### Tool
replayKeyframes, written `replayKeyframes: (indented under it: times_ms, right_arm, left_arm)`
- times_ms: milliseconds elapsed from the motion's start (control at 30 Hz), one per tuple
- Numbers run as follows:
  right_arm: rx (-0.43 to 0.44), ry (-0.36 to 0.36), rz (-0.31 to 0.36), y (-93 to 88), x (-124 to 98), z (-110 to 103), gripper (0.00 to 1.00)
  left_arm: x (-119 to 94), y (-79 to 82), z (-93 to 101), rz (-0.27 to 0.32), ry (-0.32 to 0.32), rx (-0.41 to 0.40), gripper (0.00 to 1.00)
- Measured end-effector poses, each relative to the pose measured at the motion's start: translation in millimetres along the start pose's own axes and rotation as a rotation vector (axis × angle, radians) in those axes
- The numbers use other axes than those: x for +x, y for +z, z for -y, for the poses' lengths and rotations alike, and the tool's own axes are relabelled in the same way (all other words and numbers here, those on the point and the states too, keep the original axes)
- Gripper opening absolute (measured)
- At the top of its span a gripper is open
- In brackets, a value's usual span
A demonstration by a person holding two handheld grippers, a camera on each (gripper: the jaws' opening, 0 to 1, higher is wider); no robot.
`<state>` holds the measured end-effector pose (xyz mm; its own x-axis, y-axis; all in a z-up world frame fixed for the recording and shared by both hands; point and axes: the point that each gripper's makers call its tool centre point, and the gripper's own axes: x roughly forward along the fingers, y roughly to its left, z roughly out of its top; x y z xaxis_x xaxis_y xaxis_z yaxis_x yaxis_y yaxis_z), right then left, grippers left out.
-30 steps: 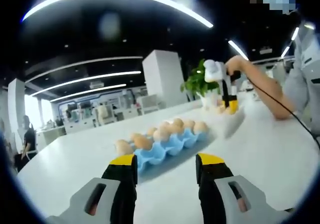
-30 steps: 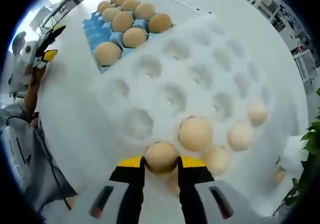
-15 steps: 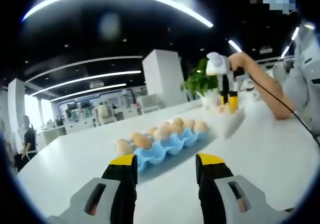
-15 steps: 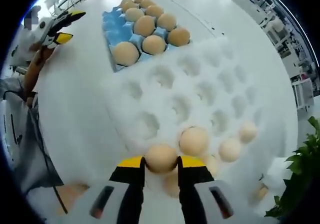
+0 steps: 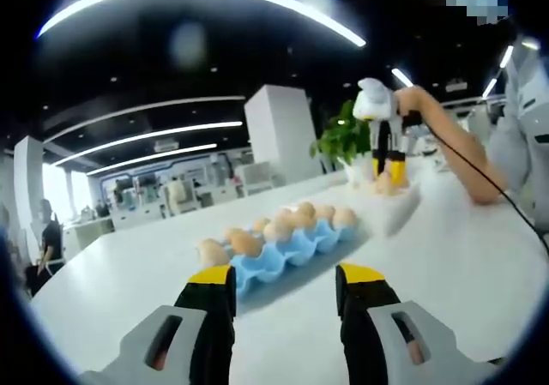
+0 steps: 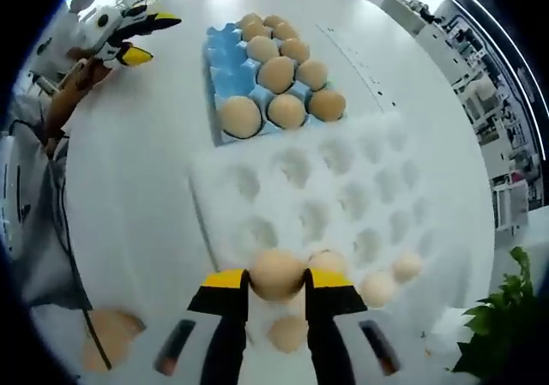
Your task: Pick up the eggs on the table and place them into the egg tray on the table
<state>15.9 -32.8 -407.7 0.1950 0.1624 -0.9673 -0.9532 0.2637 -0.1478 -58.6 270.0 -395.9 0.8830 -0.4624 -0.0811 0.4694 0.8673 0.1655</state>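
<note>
Right gripper view: our right gripper (image 6: 276, 284), jaws pinching an egg (image 6: 276, 273), has risen off the white tray (image 6: 343, 205), apparently bound for the blue egg tray (image 6: 221, 59); left gripper (image 5: 283, 284) jaws spread.

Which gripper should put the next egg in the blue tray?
The right gripper, probably. It is shut on a brown egg above the white foam tray, with the blue egg tray just beyond. The left gripper is open, holding nothing.

Open-plan office, ceiling light strips (image 5: 146, 136), desks (image 5: 137, 213)
</note>
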Motion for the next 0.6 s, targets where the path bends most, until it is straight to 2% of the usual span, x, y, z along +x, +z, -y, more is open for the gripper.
replayKeyframes:
  times_ms: [600]
  right_arm:
    - [-0.165, -0.007, 0.054, 27.8, 6, -8, 0.27]
  left_arm:
    - [0, 0.2, -0.9, -0.001, 0.004, 0.003, 0.47]
